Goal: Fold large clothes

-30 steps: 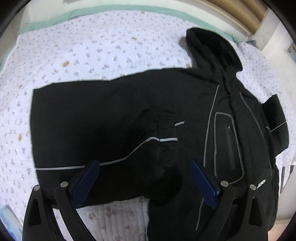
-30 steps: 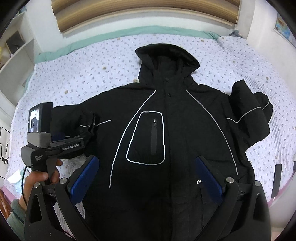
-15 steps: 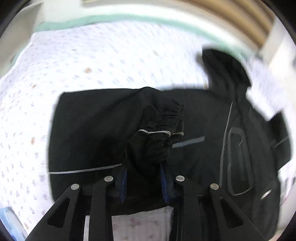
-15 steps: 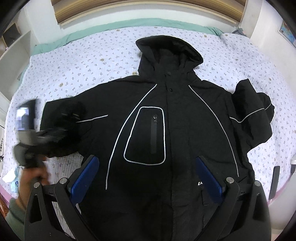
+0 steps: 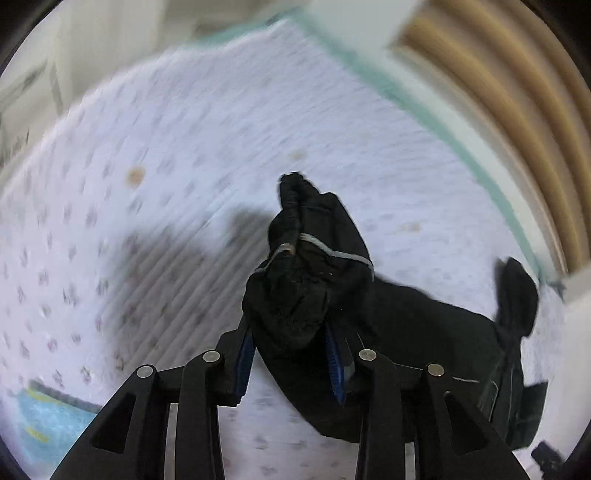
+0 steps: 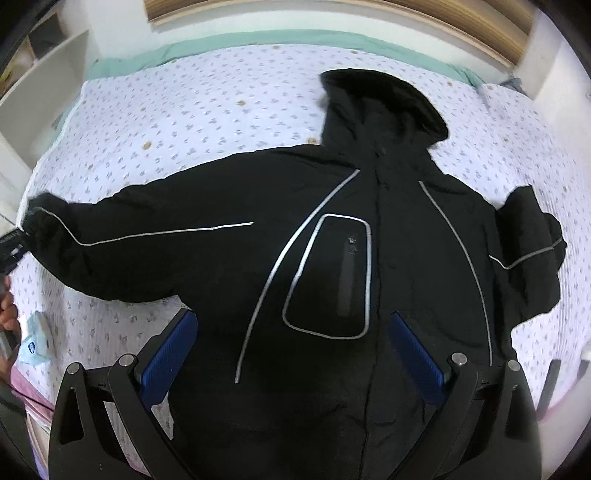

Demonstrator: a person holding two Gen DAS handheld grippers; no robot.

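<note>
I see a wide bed with a white quilted cover printed with small flowers (image 6: 192,122), and it fills most of both views. A pale green border (image 6: 236,44) runs along its far side, and behind it stands a headboard of light brown wood (image 6: 461,22). White shelves (image 6: 40,70) stand at the left side of the room.

On the cover lies the large black hooded jacket with grey reflective stripes (image 6: 369,229), front side up, its hood (image 6: 384,103) toward the headboard. Its one sleeve (image 6: 129,236) is stretched out over the cover to the left edge of the right wrist view, and the other sleeve (image 6: 532,251) is bent back on itself at the right.

My left gripper (image 5: 291,354) is clenched on the bunched cuff of the stretched sleeve (image 5: 303,280); the blue pads (image 5: 334,360) press the cloth from both sides, and the jaws have just been opening a little while the cloth stays between them. My right gripper (image 6: 295,350) hangs above the jacket's lower front with its jaws wide apart and nothing between them.

The left wrist view is blurred, so the flower print shows only as streaks. A pale blue packet (image 6: 37,339) lies near the bed's left corner, and I cannot read it. At the left edge only a part of a hand (image 6: 9,314) is visible. A dark flat object (image 6: 550,384) at the right edge is too cut off to name.
</note>
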